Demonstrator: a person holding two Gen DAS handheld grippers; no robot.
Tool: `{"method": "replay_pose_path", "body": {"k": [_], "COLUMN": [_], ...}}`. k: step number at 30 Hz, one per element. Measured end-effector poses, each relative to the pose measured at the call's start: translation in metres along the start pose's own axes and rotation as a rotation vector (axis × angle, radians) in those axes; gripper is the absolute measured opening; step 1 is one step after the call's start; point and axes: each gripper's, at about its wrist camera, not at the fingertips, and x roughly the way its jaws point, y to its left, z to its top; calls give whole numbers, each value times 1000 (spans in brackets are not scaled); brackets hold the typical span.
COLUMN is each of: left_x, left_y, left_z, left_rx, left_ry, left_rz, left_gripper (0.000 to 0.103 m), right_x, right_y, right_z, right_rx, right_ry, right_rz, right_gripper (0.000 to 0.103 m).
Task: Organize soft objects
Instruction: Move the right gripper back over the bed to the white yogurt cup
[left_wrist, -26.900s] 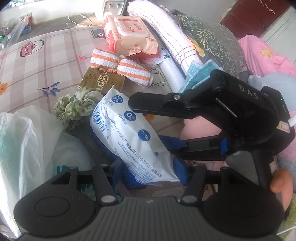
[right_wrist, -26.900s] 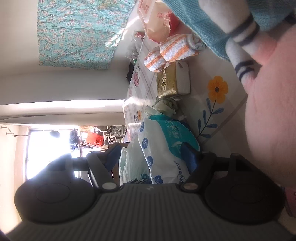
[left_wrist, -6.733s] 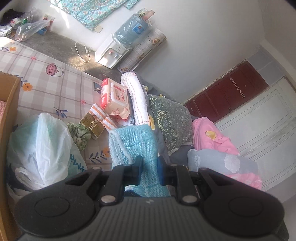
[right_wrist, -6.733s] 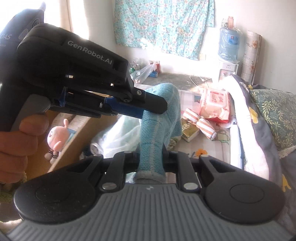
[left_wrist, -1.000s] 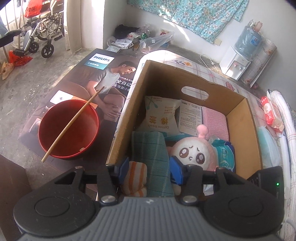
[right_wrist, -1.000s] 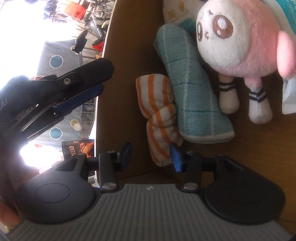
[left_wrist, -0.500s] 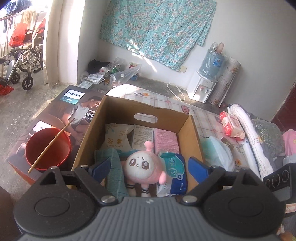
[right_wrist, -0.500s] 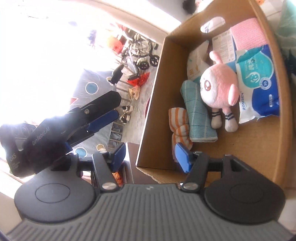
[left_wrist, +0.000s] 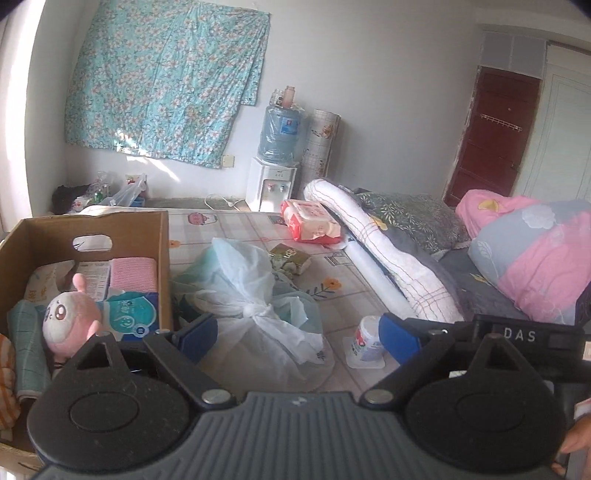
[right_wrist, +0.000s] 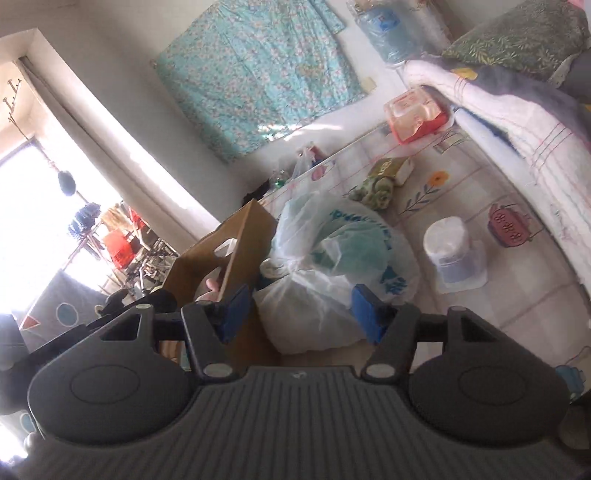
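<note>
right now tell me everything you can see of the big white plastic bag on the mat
The white plastic bag is thin, translucent and crinkled, knotted near its middle, with pale teal contents showing through. The right wrist view shows blue print on its side. It slumps on the floral checked mat, right beside the cardboard box; whether they touch is unclear. A green scrunched cloth lies just behind it. Both grippers' jaws stand open before it, holding nothing.
</note>
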Motion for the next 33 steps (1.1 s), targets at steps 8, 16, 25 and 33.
{"method": "replay_pose_path", "body": {"k": [8, 16, 25, 33], "left_x": [66, 88, 101, 104], "left_y": [-60, -57, -53, -47], "left_z": [-40, -50, -58, -63], "left_rx": [121, 94, 100, 85], "left_ry": [102, 133, 160, 176], "left_rz": [28, 104, 122, 108], "left_gripper": [95, 95, 94, 94], "right_x": [48, 108, 139, 127], "right_y": [-67, -63, -67, -100], "right_z": [12, 25, 18, 26], "right_rx": [-149, -250, -283, -23], "right_ry": [5, 103, 160, 169], "right_rz": [-165, -138, -159, -13], "right_gripper": [61, 63, 54, 52]}}
